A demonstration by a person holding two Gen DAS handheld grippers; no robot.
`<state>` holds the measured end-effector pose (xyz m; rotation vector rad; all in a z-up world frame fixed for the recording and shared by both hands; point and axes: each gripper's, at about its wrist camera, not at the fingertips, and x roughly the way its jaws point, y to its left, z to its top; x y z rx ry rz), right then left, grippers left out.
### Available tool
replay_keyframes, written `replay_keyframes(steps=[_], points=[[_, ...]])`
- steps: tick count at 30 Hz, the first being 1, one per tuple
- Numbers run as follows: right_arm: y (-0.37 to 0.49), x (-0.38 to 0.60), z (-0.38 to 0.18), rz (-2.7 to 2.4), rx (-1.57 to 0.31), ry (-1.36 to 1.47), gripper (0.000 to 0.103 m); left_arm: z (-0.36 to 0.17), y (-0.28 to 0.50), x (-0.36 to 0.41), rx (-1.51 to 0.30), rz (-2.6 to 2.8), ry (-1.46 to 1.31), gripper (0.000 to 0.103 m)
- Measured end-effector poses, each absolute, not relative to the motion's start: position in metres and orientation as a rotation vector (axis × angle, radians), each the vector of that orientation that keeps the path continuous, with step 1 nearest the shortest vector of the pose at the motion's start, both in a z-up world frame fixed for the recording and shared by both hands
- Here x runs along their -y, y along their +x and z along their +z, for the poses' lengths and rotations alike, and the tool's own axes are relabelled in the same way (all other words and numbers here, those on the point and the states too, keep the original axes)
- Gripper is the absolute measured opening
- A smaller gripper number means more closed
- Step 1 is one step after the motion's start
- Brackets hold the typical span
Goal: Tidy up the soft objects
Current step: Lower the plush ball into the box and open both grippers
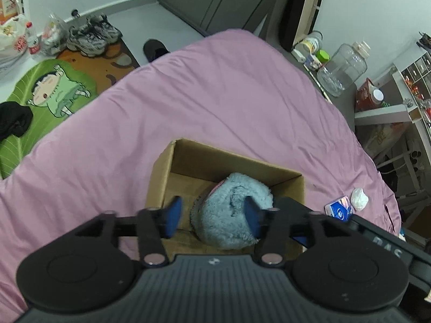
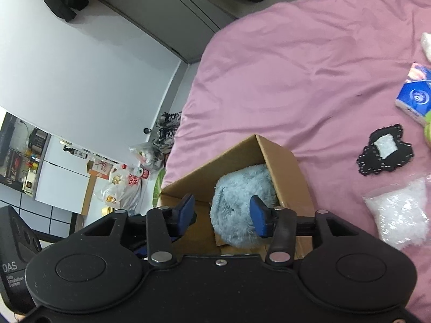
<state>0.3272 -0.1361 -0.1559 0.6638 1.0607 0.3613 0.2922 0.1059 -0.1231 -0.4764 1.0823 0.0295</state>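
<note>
A fluffy light-blue soft toy lies inside an open cardboard box on the pink bed. My left gripper is open above the box, its blue pads either side of the toy, not closed on it. In the right wrist view the same toy sits in the box. My right gripper is open just above it, one pad over the toy. A black fabric piece with a white patch and a clear bag of white stuffing lie on the bed to the right.
A blue tissue pack and a crumpled white tissue lie on the pink bedsheet. Left of the bed are a green cartoon rug, shoes and bags. A cluttered desk with a glass jar stands on the right.
</note>
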Motion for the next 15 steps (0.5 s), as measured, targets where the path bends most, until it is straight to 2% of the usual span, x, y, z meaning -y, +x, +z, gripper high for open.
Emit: replay_keyframes(steps=[2, 7, 15], points=[[0.319, 0.143, -0.147, 0.358, -1.037, 0.662, 0.058, -0.115, 0.286, -0.103, -1.062, 0.030, -0.469, 0.066], [0.300, 0.160, -0.130, 0.348, -0.987, 0.662, 0.068, -0.093, 0.266, -0.094, -0.982, 0.046, -0.437, 0.082], [0.269, 0.186, -0.111, 0.297, -0.927, 0.633, 0.080, -0.073, 0.239, -0.088, -0.928, 0.083, -0.432, 0.085]])
